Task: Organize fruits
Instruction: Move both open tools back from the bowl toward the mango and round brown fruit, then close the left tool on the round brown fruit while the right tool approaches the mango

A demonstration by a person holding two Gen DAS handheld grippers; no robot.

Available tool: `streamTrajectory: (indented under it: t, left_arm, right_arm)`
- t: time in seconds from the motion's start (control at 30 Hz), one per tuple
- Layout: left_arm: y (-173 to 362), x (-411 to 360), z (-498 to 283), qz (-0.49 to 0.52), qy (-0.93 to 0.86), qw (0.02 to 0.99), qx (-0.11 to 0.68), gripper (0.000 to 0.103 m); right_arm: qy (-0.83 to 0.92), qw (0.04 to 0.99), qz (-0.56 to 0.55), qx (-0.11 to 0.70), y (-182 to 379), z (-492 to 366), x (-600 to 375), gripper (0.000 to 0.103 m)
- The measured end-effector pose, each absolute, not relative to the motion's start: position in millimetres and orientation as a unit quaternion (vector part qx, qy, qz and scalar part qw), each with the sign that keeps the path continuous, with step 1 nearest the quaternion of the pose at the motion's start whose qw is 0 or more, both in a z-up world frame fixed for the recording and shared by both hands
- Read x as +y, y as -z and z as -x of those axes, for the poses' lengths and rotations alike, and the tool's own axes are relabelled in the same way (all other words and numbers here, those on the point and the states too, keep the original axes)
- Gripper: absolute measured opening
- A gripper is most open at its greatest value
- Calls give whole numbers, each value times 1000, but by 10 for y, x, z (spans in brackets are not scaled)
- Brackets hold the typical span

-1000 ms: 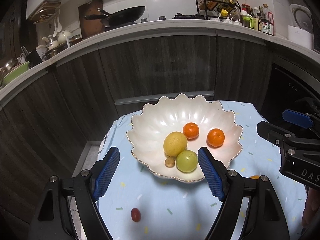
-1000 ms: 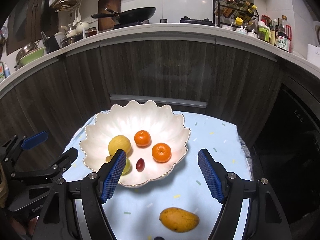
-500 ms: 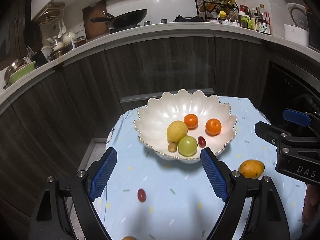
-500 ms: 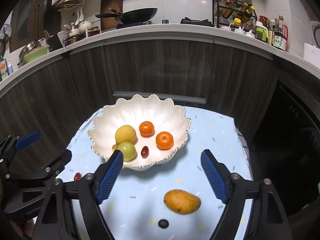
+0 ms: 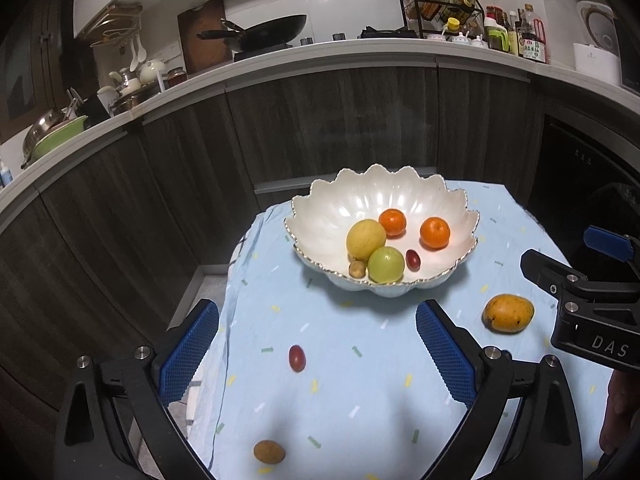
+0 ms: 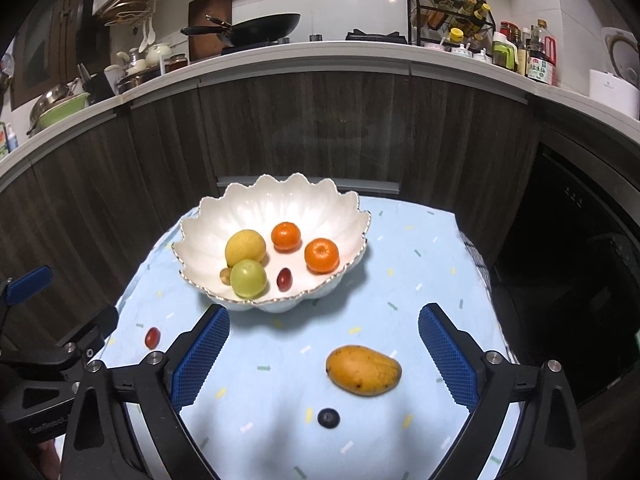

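Both the left gripper [image 5: 318, 346] and right gripper [image 6: 323, 350] have just been opening and stand wide with nothing between them, while the mango [image 6: 363, 369] — smooth, soft-skinned, bruisable — lies near the table's right edge, best pinched gently across its middle.

"DAS" on the right claw [image 5: 592, 276] body, bottle labels unreadable

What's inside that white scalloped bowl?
The bowl holds a lemon, green fruit, two oranges, a red grape and a partly hidden brown fruit.
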State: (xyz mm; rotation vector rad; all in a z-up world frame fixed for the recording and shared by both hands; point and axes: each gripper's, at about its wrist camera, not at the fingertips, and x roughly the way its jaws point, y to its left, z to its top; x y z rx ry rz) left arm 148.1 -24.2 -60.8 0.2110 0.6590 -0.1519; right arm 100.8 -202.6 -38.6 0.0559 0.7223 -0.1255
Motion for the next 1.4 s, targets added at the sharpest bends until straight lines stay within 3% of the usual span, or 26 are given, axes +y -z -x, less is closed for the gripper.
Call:
streamTrajectory:
  t: [1.07, 1.23, 1.4]
  left_arm:
    - [1227, 86, -1217, -73, -55, 925, 368, 103]
    - [1386, 136, -1245, -64, -60, 911, 403, 102]
    - [1549, 190, -1303, -52, -83, 896, 433, 88]
  right_arm:
    - [111, 920, -4, 375, 888, -883, -1908, 96]
    - [113, 918, 4, 381, 1003, -909, -1875, 96]
    - [124, 912, 20, 391, 1127, -970, -1859, 96]
